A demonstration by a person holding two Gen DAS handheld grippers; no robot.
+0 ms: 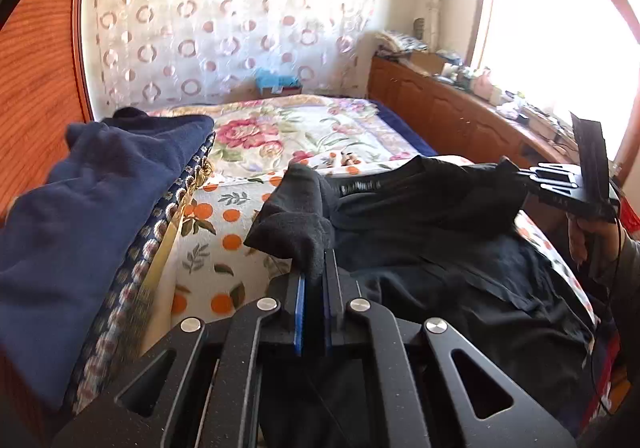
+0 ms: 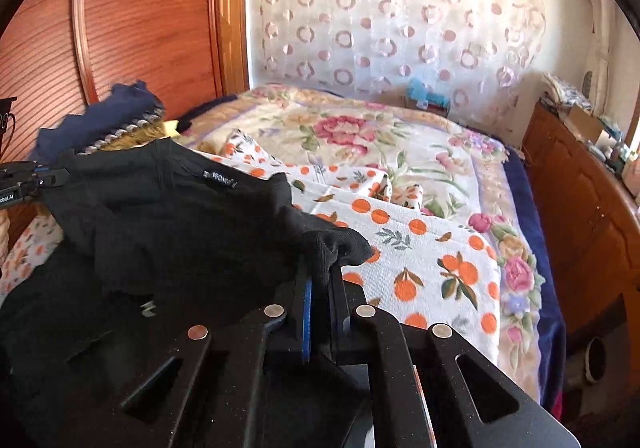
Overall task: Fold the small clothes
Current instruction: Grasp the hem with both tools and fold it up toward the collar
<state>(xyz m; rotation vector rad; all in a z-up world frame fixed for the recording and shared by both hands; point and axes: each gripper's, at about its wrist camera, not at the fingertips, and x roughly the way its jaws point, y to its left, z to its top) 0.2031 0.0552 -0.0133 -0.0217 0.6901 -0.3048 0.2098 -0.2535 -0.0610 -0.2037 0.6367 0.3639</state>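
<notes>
In my left wrist view, the left gripper [image 1: 316, 276] at bottom centre has its fingers clenched on a corner of the black garment [image 1: 420, 232], and the bunched cloth hides the fingertips. The garment stretches toward the right edge, where the right gripper [image 1: 524, 177] grips its other corner; the hand behind it is cut off by the frame. A blurred stack of navy folded clothes [image 1: 92, 207] fills the left side, just beside the garment's end. Beyond lies open room on the orange-print sheet [image 1: 224, 224] and the floral blanket [image 1: 288, 131]. A wooden cabinet [image 1: 448, 107] runs along the right under a washed-out window.

In my right wrist view, the right gripper [image 2: 324, 280] at bottom centre is clamped on a garment [image 2: 168, 224] corner, fingertips buried in cloth. At far left the left gripper [image 2: 52, 177] pinches the opposite corner, mostly cut off. The garment sags between, its lower part lost in shadow. A label near its collar is unreadable. The sheet [image 2: 432, 252] lies bare to the right, the curtain [image 2: 400, 15] behind.
</notes>
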